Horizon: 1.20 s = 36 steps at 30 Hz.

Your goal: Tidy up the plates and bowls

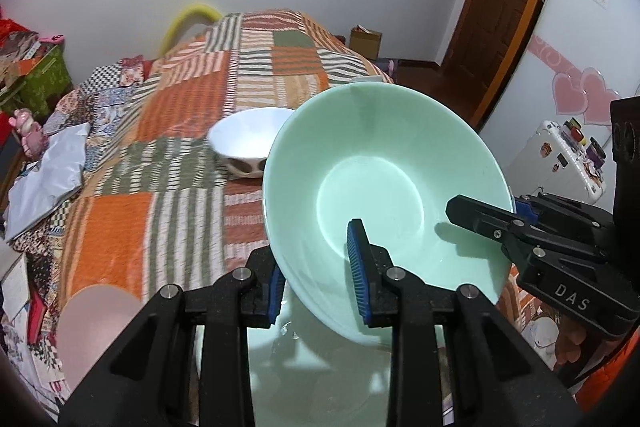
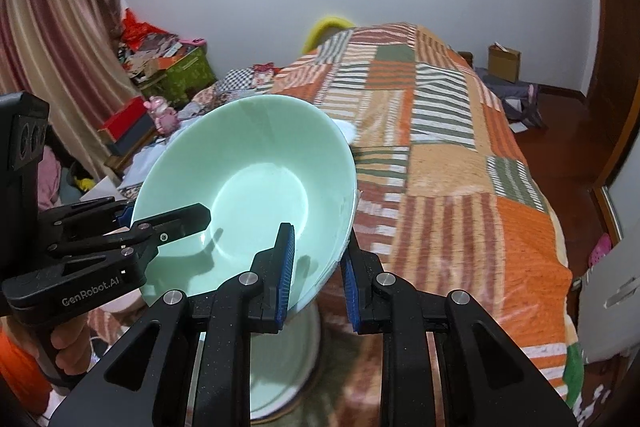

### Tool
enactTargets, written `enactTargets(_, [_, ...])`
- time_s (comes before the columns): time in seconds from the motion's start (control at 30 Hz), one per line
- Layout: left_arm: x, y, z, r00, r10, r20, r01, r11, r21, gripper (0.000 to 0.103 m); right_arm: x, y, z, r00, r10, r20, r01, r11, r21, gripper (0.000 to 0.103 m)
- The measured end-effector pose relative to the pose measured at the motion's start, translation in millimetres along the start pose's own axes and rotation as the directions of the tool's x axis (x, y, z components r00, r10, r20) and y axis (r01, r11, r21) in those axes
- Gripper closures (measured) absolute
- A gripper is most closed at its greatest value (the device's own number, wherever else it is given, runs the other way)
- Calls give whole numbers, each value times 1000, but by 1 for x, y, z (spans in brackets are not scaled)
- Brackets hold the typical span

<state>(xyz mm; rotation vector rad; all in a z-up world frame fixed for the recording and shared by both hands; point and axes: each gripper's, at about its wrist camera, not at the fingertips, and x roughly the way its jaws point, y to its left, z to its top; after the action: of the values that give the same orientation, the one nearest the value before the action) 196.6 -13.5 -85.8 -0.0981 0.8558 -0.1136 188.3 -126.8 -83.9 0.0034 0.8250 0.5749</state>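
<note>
A: While both my grippers are up over the patchwork bed, the biggest thing I see is the mint-green bowl, tilted and clear of the cover, rim raised on the far side.

B: Who has it?

A: Both. My left gripper is clamped on the near-left rim: one blue pad lies inside the bowl, the other is outside, under the wall. My right gripper is clenched on the near-right rim the same way, one pad inside, one outside. Each pair of jaws stands only as wide as the bowl's wall.

B: And under it?

A: Just below the held bowl, near me, sits a green dish; the bowl hangs above it. I can't say whether they touch.

B: Anything else?

A: A pale pink plate lies near left on the cover. Further off, left of the held bowl, a white bowl rests on the bed, partly hidden behind the green rim.
</note>
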Motion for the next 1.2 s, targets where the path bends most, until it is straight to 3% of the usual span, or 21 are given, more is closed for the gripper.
enactTargets(0.73, [-83, 101, -59, 988, 143, 56, -136, 984, -113, 74, 30, 106, -9, 988, 151, -34, -153, 983, -100, 83])
enactTargets(1.2, [-89, 153, -99, 985, 171, 12, -165, 969, -186, 74, 57, 151, -25, 975, 198, -104, -209, 971, -114, 83])
